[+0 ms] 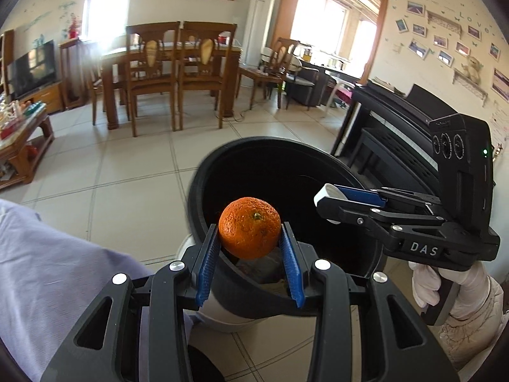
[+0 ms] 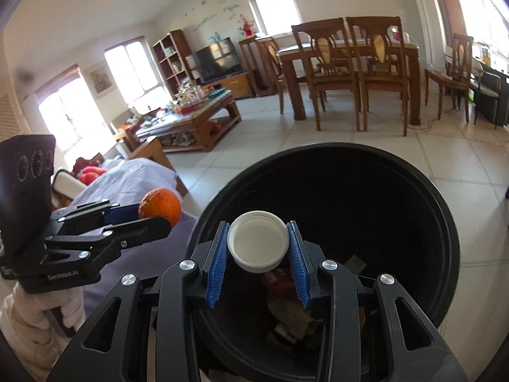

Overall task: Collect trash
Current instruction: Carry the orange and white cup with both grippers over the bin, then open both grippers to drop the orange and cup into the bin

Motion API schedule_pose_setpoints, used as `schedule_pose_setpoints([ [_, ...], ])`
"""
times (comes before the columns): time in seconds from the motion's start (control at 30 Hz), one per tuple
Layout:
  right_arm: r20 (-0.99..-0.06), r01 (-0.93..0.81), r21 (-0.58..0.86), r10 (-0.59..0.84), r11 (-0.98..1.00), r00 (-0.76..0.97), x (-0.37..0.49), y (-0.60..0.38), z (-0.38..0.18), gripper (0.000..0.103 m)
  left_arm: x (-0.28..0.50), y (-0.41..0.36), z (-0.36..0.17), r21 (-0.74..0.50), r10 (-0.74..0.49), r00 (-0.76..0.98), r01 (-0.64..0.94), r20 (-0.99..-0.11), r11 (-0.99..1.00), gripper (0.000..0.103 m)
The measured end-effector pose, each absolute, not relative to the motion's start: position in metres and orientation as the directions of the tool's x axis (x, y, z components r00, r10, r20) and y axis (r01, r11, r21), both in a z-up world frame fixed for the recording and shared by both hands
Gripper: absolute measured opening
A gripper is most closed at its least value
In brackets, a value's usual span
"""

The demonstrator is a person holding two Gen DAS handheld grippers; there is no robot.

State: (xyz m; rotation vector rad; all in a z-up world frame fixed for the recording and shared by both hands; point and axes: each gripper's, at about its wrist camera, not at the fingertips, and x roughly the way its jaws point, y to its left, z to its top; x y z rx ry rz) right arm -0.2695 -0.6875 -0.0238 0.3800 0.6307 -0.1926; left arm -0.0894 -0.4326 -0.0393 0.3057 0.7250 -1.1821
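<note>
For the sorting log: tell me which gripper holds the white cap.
The right gripper: its jaws clamp the white cap over the black bin. The left gripper holds the orange.

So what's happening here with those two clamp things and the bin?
A person is clearing up trash with a hand-held gripper in each hand. The left gripper is clamped on an orange, and the right gripper on a white bottle cap. Both are poised over the open black trash bin, which already has some rubbish inside. Nothing has been dropped yet.
</note>
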Motion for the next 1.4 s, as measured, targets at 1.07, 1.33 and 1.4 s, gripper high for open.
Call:
schedule_pose_setpoints([
  [1.07, -0.644, 0.371, 0.334, -0.077, 0.866, 0.761, -0.282, -0.72, -0.058, 0.05, -0.092, -0.464, -0.066, -0.112, -0.682, 0.175, 0.928, -0.71, 0.355, 0.041],
  [1.33, -0.642, 0.358, 0.322, -0.076, 0.876, 0.763, -0.274, -0.708, -0.051, 0.058, -0.093, -0.444, -0.055, -0.093, -0.696, 0.221, 0.919, -0.683, 0.383, 0.065],
  [1.4, -0.64, 0.349, 0.316, -0.074, 0.882, 0.765, -0.268, -0.701, -0.048, 0.058, -0.092, -0.435, -0.051, -0.072, -0.697, 0.261, 0.909, -0.668, 0.41, 0.078],
])
